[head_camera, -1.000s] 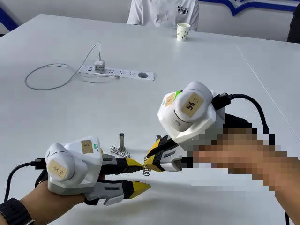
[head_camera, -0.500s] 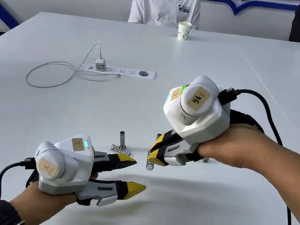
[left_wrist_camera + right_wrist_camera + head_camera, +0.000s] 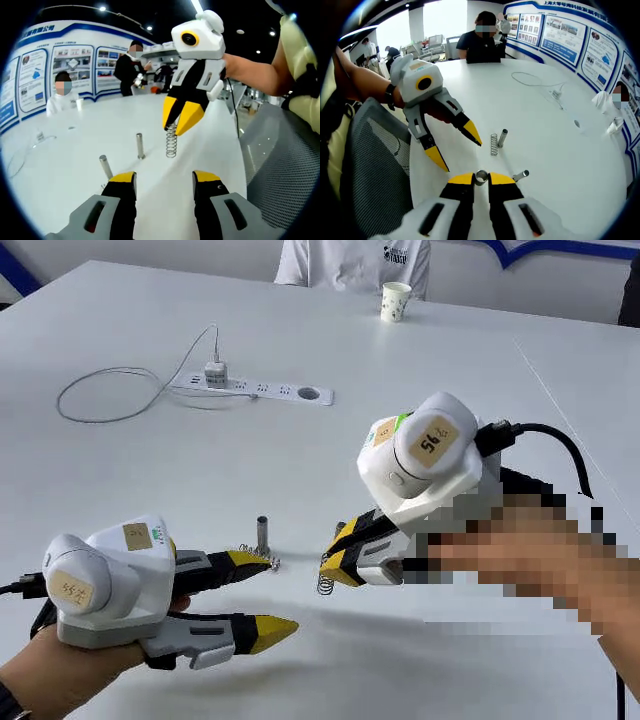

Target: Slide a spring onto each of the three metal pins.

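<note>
My right gripper [image 3: 335,566] is shut on a small steel spring [image 3: 325,585], which hangs down from its yellow tips to the white table [image 3: 450,360]. The left gripper view has that spring [image 3: 171,142] upright under the right gripper [image 3: 180,114], with two upright metal pins [image 3: 140,146] [image 3: 104,166] to its left. My left gripper [image 3: 277,591] is open and holds nothing, low at the front left. One pin [image 3: 262,533] stands just beyond its upper tip, with a loose spring [image 3: 258,556] lying at the pin's foot. In the right gripper view the held spring [image 3: 481,176] shows end-on between the shut jaws.
A white power strip [image 3: 250,393] with a looped cable [image 3: 100,400] lies at the far left of the table. A paper cup [image 3: 396,302] stands at the far edge, in front of a seated person [image 3: 350,260]. A mesh chair [image 3: 375,165] is close to the table edge.
My left gripper has drawn back to the left, away from the right gripper. The right gripper keeps the spring and has barely shifted.
</note>
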{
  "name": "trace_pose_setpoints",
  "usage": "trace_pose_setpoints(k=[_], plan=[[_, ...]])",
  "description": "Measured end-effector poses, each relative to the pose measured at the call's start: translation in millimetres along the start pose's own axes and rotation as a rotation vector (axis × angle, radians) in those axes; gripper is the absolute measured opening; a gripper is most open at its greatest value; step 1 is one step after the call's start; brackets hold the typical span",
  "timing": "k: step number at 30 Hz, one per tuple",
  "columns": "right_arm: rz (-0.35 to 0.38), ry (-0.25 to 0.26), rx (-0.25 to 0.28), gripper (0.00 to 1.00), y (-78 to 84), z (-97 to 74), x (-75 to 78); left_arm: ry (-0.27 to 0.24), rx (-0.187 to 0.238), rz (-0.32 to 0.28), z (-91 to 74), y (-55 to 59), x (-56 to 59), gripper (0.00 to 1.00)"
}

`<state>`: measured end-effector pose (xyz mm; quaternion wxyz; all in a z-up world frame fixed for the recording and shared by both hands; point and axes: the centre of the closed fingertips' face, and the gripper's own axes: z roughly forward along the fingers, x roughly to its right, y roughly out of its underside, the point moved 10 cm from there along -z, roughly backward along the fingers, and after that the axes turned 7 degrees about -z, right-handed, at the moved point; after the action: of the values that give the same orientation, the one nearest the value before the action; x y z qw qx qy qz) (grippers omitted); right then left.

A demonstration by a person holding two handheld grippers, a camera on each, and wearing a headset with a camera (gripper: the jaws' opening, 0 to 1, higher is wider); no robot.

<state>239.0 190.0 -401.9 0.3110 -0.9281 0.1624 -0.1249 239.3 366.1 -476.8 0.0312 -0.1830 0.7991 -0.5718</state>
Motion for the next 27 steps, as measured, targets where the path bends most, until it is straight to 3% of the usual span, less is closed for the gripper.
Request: trace_pose_setpoints(k=[27], plan=[[0.013, 0.042, 0.000, 0.12, 1.7, -10.1, 16.2, -0.062, 0.015, -0.033, -16.0, 5.2, -1.5, 0.53]])
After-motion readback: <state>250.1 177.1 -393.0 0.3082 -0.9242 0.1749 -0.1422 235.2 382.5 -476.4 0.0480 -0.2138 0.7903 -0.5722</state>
